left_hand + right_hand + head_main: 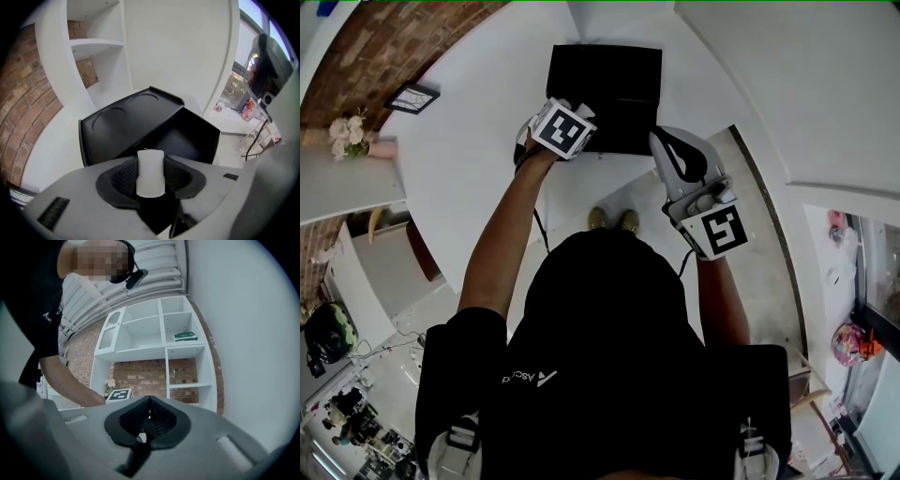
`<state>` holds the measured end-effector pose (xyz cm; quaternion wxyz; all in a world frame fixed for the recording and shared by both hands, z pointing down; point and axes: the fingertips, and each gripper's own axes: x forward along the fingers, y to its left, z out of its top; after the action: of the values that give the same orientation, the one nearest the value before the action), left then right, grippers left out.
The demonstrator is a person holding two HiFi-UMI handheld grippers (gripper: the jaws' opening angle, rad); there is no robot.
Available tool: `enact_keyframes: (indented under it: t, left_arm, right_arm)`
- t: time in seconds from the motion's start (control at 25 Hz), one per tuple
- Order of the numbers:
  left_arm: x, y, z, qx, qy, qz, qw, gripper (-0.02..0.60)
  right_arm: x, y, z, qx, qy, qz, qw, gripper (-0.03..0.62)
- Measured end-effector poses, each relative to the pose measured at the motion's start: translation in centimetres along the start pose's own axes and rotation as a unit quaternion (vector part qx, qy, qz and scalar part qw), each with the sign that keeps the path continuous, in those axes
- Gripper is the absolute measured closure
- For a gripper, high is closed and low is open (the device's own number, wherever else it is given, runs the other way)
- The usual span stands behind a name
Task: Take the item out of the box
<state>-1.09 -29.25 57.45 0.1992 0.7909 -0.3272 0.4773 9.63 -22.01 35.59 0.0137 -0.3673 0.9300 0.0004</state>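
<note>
A small white roll (150,171), stubby and upright with a slightly frayed top edge, is clamped between the pads of the left gripper (150,183). Just beyond the jaws lies the black box (190,140), open, its lid (129,115) with two round imprints folded back toward the left.

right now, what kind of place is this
Probably an indoor studio or office room: a white cubby shelf unit stands against a red brick wall, and a white curved table carries a black rectangular box.
</note>
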Motion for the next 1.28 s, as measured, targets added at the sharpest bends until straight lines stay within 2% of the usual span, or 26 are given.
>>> enact_keyframes:
  t: [0.24,0.36,0.48,0.64,0.92,1.04,1.28]
  left_arm:
    - [-4.4,-0.1,2.0,-0.003,-0.088,0.008,0.9961,0.413]
    - [-7.0,-0.6,3.2,-0.008,-0.147,0.005,0.9891,0.413]
    - [-9.9,-1.2,4.3,-0.011,-0.21,0.002,0.9777,0.413]
    - [-14.5,-2.0,5.9,-0.01,-0.306,0.0,0.9518,0.413]
    - [-21.5,-4.2,8.0,-0.003,-0.443,0.002,0.8963,0.413]
    - [-23.2,-4.9,8.2,-0.005,-0.481,-0.001,0.8765,0.413]
    - [-25.5,-5.7,7.6,0.001,-0.537,-0.011,0.8436,0.413]
  right_arm:
    - [0.9,0.9,0.1,-0.002,-0.003,0.005,1.0,0.594]
    - [1.1,1.5,0.3,-0.001,-0.001,0.006,1.0,0.594]
    - [1.3,2.2,0.6,-0.007,-0.002,0.009,1.0,0.594]
    - [1.6,3.2,1.5,-0.009,-0.006,0.009,1.0,0.594]
    - [1.5,4.7,2.5,-0.013,-0.012,0.002,1.0,0.594]
    - [1.4,5.0,2.8,-0.012,-0.015,-0.002,1.0,0.594]
    - [1.1,5.5,3.4,-0.003,-0.026,-0.007,1.0,0.594]
